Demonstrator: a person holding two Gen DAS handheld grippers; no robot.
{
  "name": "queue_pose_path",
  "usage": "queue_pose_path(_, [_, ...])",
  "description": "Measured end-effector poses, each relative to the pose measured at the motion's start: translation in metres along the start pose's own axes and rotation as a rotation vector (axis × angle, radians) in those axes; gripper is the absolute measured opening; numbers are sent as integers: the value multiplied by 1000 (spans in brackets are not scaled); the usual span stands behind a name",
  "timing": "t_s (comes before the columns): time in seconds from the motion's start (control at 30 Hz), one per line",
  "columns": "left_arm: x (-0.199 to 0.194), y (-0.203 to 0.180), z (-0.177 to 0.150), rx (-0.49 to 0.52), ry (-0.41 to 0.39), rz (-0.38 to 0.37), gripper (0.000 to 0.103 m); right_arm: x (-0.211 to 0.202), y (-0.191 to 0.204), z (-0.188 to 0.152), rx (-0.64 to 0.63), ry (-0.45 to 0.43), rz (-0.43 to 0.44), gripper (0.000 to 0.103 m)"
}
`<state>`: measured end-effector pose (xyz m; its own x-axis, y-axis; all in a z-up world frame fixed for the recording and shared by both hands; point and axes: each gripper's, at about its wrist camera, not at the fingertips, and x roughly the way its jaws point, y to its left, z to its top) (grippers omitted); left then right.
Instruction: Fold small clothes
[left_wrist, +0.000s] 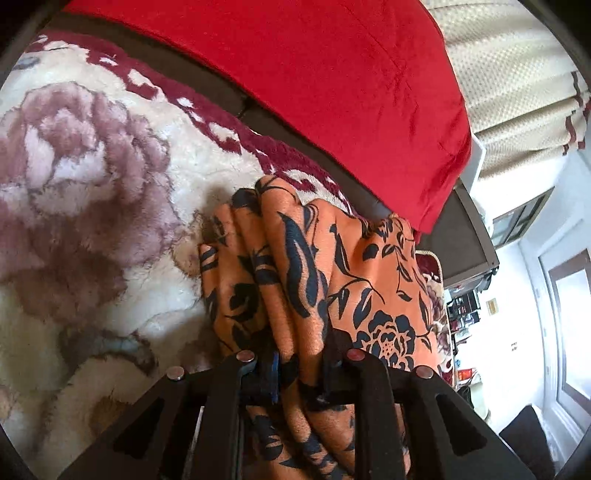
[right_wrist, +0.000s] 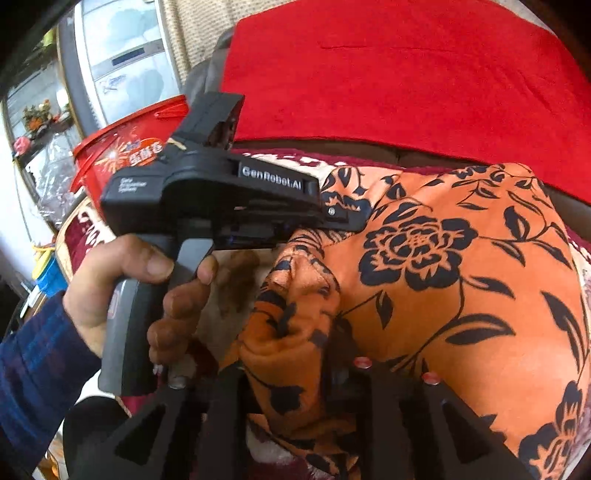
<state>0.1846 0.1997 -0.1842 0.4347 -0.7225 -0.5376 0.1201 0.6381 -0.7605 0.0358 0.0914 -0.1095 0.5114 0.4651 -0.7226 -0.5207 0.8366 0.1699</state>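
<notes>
Fabric fills the gap between the fingers of the left gripper (left_wrist: 295, 373): bunched pleats of the orange cloth (left_wrist: 332, 266), printed with black flowers and leaves, run straight through the narrow jaws, which are clamped on them. From that grip the cloth rises forward in ridges and fans out to the right, its far folds ending close under the red cushion (left_wrist: 295, 74). To the left of the pleats lies the bare floral blanket (left_wrist: 92, 177), cream with mauve roses and a dark red border along its far edge.

In the right wrist view the right gripper (right_wrist: 295, 384) also has its jaws closed on a crumpled bundle of the same orange cloth (right_wrist: 461, 266), which passes between the fingers and spreads in a broad smooth sheet to the right and forward. Just beyond that bundle, the left gripper (right_wrist: 343, 214) shows from the side, its fingertips buried in the cloth's far-left edge, with the person's left hand (right_wrist: 147, 291) wrapped round its handle. Past the cloth the red cushion (right_wrist: 406, 74) spans the far side, and a red bucket (right_wrist: 129, 151) stands off the blanket's left edge.
</notes>
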Motion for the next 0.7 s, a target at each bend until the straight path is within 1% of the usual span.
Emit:
queue_pose_path(0.03, [-2,0,0,0,-1,5,20,-3,0,-1,-3,-2,20,42])
queue_pose_path(0.07, [-4,0,0,-7,0,11,21,-5,-1,-2,-3,1,46,65])
queue_pose_path(0.1, [-6,0,0,-13,-2,19,21,-9,0,-5,-1,-2,91,72])
queue_pose_path(0.2, [-19,-3,-5,-18,-16,46,21,-28,0,-13,-11,-42,119,73])
queue_pose_path(0.27, [-36,-12,-14,-5,-37,79,21,-47,-10,-20,29,-73,163,73])
queue_pose_path(0.3, [-43,-16,-20,7,-49,83,22,-59,-18,-24,48,-96,168,73])
queue_pose_path(0.33, [-56,-26,-30,25,-66,73,26,-69,-28,-29,64,-113,159,73])
queue_pose_path(0.37, [-61,-31,-37,33,-71,56,28,-78,-37,-32,83,-129,152,74])
queue_pose_path(0.4, [-70,-40,-49,47,-78,32,35,-90,-49,-37,115,-150,148,75])
queue_pose_path(0.43, [-77,-48,-59,55,-89,19,45,-99,-59,-41,146,-160,144,75])
queue_pose_path(0.47, [-81,-54,-70,54,-99,14,50,-106,-69,-44,178,-167,143,75])
queue_pose_path(0.5, [-83,-58,-81,46,-103,17,54,-111,-78,-46,209,-173,147,75])
queue_pose_path(0.53, [-82,-60,-89,39,-103,21,54,-117,-88,-48,238,-178,144,75])
queue_pose_path(0.6, [-77,-56,-103,13,-103,59,53,-124,-101,-51,287,-185,148,75])
queue_pose_path(0.63, [-70,-51,-109,-10,-98,89,32,-126,-105,-53,299,-188,151,75])
queue_pose_path(0.67, [-62,-42,-112,-43,-72,129,12,-129,-110,-57,314,-192,148,75])
queue_pose_path(0.7, [-56,-31,-115,-83,-52,164,8,-133,-110,-59,321,-192,148,75])
